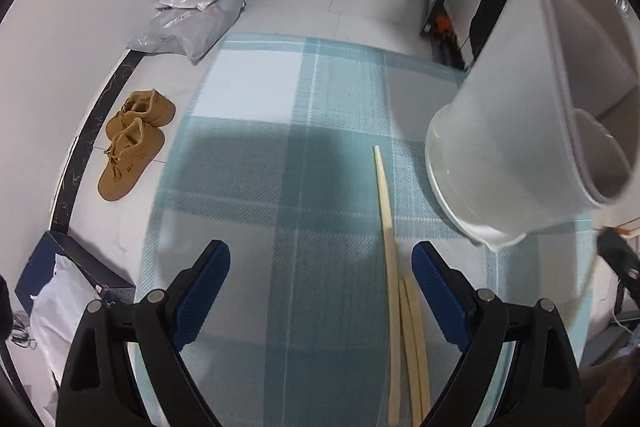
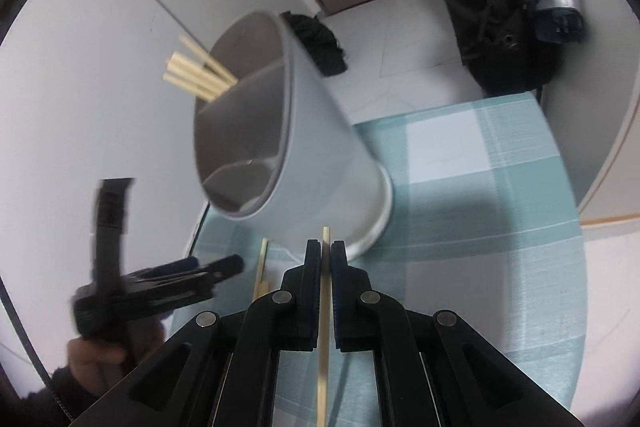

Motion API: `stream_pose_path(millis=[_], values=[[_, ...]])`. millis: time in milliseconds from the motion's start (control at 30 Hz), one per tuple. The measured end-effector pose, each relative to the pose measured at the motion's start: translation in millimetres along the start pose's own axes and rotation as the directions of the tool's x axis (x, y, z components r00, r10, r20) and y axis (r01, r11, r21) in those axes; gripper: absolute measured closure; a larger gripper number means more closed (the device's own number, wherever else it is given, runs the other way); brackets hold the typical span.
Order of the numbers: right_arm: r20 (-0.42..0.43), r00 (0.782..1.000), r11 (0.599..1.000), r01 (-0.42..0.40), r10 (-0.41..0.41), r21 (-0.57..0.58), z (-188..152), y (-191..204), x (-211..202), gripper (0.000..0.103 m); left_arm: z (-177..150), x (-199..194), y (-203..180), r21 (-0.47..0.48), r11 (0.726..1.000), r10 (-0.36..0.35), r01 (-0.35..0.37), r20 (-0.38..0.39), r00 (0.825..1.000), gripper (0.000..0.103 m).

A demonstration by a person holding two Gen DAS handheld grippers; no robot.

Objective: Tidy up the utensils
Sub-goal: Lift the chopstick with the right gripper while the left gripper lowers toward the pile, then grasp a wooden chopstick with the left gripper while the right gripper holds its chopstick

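Right wrist: chopsticks inside holder.

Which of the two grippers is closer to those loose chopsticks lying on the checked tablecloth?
Left. The left gripper hangs open right above the loose pale wooden chopsticks, which lie beside its right finger. The right gripper is off to their side, clamping another chopstick.

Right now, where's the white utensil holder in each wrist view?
Left wrist: white utensil holder at right edge, beyond the open left gripper.
Right wrist: holder centre-left, just past the right gripper, shut on a chopstick.
Shared landmark: the plaid tablecloth.
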State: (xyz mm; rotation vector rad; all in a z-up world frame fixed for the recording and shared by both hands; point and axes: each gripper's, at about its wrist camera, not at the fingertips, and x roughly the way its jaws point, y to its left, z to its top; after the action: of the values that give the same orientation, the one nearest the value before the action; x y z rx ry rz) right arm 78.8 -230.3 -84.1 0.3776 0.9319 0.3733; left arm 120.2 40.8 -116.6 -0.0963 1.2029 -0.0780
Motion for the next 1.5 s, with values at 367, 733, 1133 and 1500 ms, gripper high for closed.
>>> stream_pose_path(millis=[367, 733, 1133, 1500], values=[[0.035, 0.999, 0.999, -0.029, 0.028, 0.026, 9, -4, 1, 0.099, 0, 15, -1, 0.029, 0.995, 0.097, -0.097, -0.015, 0.995, 0.022], [0.04, 0.999, 0.999, -0.036, 0.035, 0.021, 4, 3, -6, 0.099, -20, -6, -13, 0.116, 0.99, 0.082, -0.08, -0.018, 0.996, 0.096], [0.048, 0.998, 0.999, -0.029, 0.03, -0.025, -7, 17, -12, 0.099, -45, -18, -9, 0.121, 0.992, -0.014, 0.022, -0.067, 0.998, 0.101], [0.057, 0.998, 0.999, -0.005, 0.008, -0.051, -9, 21, -14, 0.099, -18, -6, 1, 0.066, 0.997, -0.042, 0.045, -0.049, 0.998, 0.075]])
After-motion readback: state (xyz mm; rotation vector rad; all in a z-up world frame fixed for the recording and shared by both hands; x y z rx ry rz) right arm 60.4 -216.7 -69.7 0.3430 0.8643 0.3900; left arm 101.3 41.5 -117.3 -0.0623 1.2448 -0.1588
